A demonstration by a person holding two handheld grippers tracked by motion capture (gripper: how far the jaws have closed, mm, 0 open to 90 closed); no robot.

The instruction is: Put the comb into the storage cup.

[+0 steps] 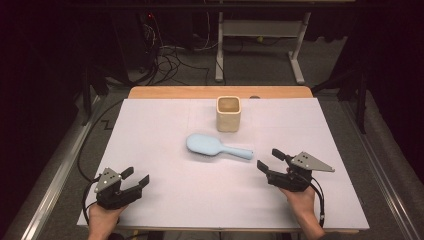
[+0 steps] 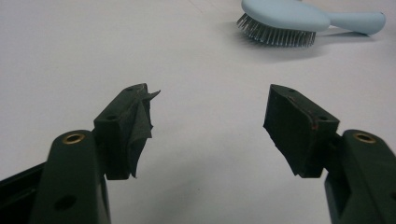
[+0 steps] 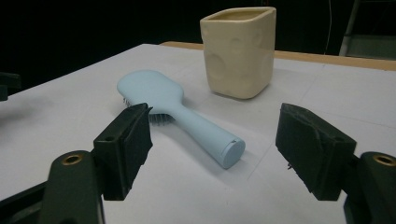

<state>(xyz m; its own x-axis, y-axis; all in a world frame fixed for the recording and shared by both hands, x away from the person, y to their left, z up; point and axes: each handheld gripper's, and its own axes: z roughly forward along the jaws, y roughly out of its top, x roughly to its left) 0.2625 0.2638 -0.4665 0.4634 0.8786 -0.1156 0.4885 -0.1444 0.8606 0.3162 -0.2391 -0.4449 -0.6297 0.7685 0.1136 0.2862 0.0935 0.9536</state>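
Observation:
A light blue hairbrush (image 1: 215,146) lies bristles down in the middle of the white table sheet, handle pointing right. Behind it stands a cream square cup (image 1: 228,113), upright and empty as far as I can see. My left gripper (image 1: 136,178) rests open at the front left, well short of the hairbrush (image 2: 289,21). My right gripper (image 1: 270,161) is open at the front right. Its jaws face the end of the hairbrush (image 3: 187,114) handle, a short way off. The cream cup (image 3: 240,51) stands beyond that.
The white sheet (image 1: 165,200) covers a wooden table whose far edge (image 1: 220,92) shows behind the cup. Cables lie on the floor beyond, and a white desk frame (image 1: 260,45) stands there.

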